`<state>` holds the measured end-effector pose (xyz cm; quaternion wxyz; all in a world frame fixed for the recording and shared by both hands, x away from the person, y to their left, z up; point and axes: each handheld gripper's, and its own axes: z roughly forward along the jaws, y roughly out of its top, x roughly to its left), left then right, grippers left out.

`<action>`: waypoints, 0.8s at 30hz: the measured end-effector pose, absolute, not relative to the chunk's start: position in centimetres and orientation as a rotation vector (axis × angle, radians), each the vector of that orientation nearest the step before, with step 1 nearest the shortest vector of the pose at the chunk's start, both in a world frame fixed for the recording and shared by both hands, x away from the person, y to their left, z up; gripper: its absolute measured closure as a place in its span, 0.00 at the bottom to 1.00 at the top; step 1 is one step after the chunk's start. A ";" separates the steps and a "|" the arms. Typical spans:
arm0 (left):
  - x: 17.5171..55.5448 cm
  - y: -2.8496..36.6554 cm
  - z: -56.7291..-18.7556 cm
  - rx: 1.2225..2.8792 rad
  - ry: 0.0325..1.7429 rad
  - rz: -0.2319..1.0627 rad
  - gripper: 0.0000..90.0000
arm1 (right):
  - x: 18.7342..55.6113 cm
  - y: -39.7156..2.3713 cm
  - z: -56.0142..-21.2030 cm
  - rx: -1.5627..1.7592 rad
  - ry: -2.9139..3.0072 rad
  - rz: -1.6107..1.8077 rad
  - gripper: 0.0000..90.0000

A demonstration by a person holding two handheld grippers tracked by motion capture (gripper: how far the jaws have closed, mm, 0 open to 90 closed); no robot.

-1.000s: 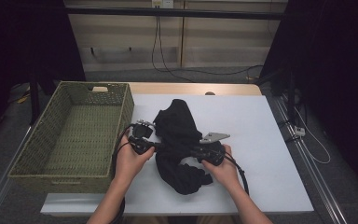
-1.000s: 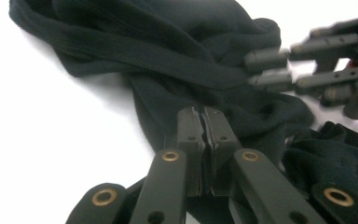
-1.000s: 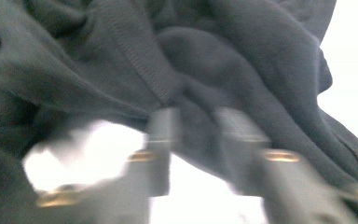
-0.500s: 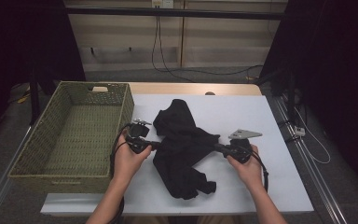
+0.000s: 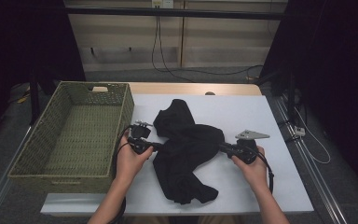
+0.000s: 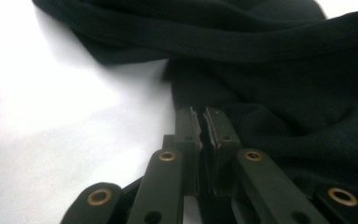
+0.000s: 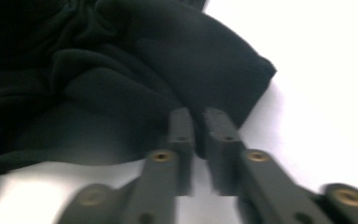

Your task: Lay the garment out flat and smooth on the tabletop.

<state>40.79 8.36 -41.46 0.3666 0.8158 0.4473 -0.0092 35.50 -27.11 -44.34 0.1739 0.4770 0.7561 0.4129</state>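
White tabletop [image 5: 270,116] is filling the workspace under dim light, dark curtains standing behind it. At its centre the black garment [image 5: 186,154] is lying crumpled, one lobe reaching toward 12 o'clock and a tail trailing toward 6 o'clock. At the garment's 9 o'clock edge your left gripper [image 5: 154,146] is pinching the cloth, jaws nearly together with a fold caught between them. At its 3 o'clock edge your right gripper [image 5: 223,148] is sitting against a rounded fold; its jaws have just been opening, a narrow gap is showing, and the cloth is lying at the tips, not pressed. Farther out at 9 o'clock, the green wicker basket [image 5: 37,140] is standing beside the tabletop.
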 end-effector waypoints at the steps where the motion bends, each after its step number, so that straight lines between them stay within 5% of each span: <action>1: 40.7 8.3 -41.4 2.099 1.145 -0.010 0.92 | 35.4 -26.9 -44.3 1.347 2.141 1.175 0.79; 9: 40.6 8.4 -40.8 2.082 1.138 0.001 0.81 | 34.6 -23.7 -43.4 1.243 2.208 1.224 0.65; 17: 39.9 7.8 -39.5 2.096 1.011 0.028 0.43 | 34.2 -20.3 -44.3 1.189 2.320 1.264 0.59; 24: 39.3 7.2 -38.9 2.124 0.899 0.063 0.28 | 34.2 -18.6 -45.6 1.159 2.397 1.193 0.59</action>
